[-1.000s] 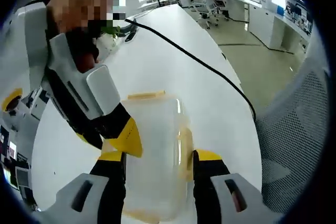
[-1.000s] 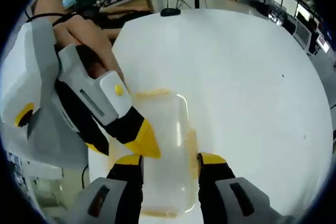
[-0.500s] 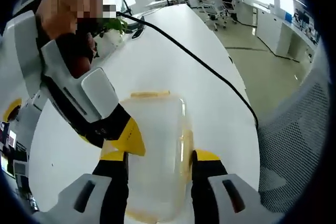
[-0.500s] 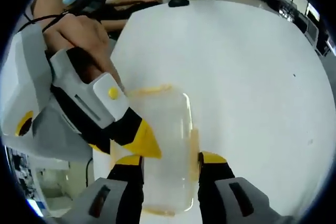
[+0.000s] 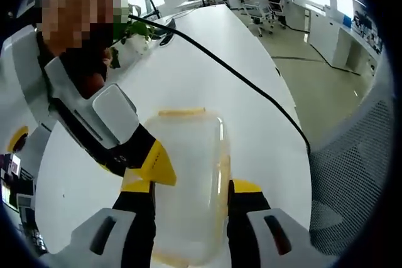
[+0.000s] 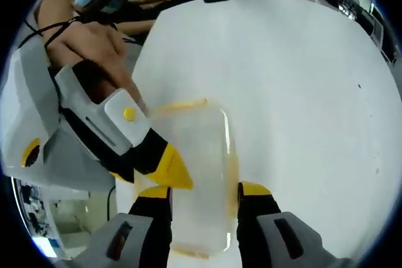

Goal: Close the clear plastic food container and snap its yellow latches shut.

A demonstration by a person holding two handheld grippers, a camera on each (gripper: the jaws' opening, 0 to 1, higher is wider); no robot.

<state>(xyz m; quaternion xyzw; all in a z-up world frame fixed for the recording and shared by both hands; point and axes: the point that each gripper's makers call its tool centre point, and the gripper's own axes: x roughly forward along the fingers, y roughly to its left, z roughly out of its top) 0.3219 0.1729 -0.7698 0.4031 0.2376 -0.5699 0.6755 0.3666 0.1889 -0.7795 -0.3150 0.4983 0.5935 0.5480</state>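
Pressure on the side latches is what the step in hand seems to call for, and it is best applied squarely, each yellow tip set flat on a latch and pushed inward until it seats, while the box is kept from sliding on the smooth white table [image 5: 188, 73]. The clear plastic food container [image 5: 187, 180] is seen standing on that table with its lid on. In the left gripper view it lies between the jaws of the left gripper [image 5: 190, 187], which are held apart with their yellow tips at its two long sides; a yellow latch [image 5: 222, 177] runs along the side by the right-hand jaw, another yellow latch [image 5: 181, 112] along the far end. The same arrangement is shown for the right gripper [image 6: 198, 191], jaws apart about the container. Whether the tips actually press on the walls cannot be told, nor whether the latches are seated.
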